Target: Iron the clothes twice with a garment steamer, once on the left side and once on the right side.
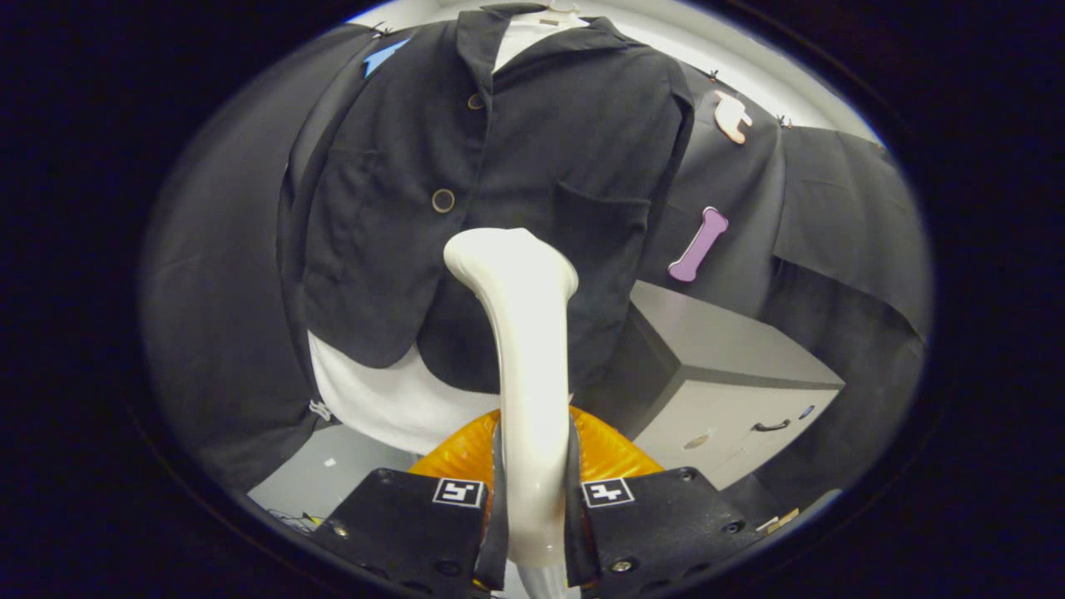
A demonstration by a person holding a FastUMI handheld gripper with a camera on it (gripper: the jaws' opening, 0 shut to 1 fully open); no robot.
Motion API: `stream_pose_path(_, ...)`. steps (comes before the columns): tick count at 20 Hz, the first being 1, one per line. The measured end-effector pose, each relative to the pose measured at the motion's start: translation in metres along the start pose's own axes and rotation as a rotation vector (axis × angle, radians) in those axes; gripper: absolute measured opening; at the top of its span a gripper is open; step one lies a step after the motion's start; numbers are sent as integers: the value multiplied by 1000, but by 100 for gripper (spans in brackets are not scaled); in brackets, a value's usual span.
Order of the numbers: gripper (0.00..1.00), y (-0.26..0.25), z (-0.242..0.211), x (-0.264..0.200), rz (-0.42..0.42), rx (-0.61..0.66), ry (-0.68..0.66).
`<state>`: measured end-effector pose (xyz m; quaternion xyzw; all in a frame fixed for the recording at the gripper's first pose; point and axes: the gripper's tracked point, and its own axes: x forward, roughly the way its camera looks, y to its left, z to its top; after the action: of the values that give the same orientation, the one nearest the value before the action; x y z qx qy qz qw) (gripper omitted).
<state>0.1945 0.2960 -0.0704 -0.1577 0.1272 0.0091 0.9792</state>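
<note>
Steamer (522, 333) is held tight between both fingers (532, 516), its white head just in front of the dark jacket (466, 191) hanging beyond, so I think it should slide slowly and flat along one side.

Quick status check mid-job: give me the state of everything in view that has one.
claw: shut on the steamer handle
garment steamer: held upright, head near the jacket's lower front
black jacket: hanging, buttoned, over a white shirt
white shirt: hem hanging below the jacket
cabinet: drawer closed
</note>
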Motion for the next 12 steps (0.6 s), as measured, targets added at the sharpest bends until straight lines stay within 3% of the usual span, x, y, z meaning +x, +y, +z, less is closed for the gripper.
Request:
stream_pose_path(9, 30, 8, -85, 7, 14, -12, 142)
stream_pose_path(12, 30, 15, -89, -2, 33, 40, 137)
